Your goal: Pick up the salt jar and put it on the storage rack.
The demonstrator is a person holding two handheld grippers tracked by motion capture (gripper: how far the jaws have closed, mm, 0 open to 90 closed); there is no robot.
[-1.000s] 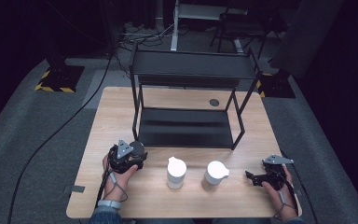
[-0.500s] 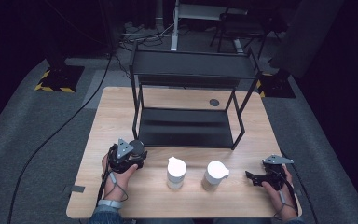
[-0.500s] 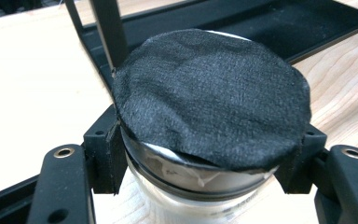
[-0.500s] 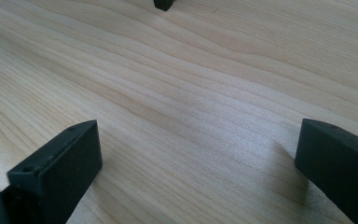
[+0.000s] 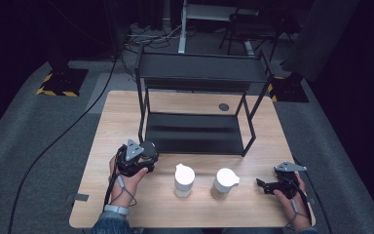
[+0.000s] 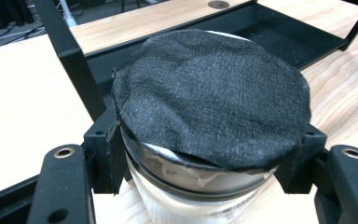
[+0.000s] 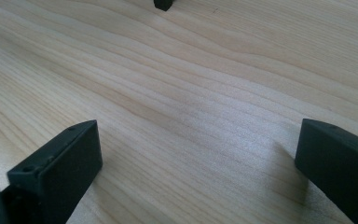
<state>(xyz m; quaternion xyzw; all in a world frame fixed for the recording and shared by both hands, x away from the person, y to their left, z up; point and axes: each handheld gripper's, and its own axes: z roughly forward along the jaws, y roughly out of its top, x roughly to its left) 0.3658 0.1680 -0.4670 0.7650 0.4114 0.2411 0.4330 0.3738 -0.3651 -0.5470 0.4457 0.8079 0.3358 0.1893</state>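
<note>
In the left gripper view a clear jar point(image 6: 200, 186) with a black cloth-covered lid point(image 6: 209, 93) sits between my left gripper's point(image 6: 204, 154) jaws, which are shut on it just below the lid. From above, the left gripper point(image 5: 146, 155) and the jar point(image 5: 149, 148) stand at the table's front left, close to the front left leg of the rack. At the front right my right gripper point(image 5: 263, 187) rests low over the wood, pointing left. Its jaws stand wide open over bare wood in the right gripper view point(image 7: 198, 158).
A black two-tier metal rack point(image 5: 195, 132) fills the middle and back of the wooden table point(image 5: 117, 117). Two white lidded bottles point(image 5: 184, 180) point(image 5: 224, 183) stand side by side near the front edge, between the grippers. A round dark grommet point(image 5: 223, 107) lies behind the rack.
</note>
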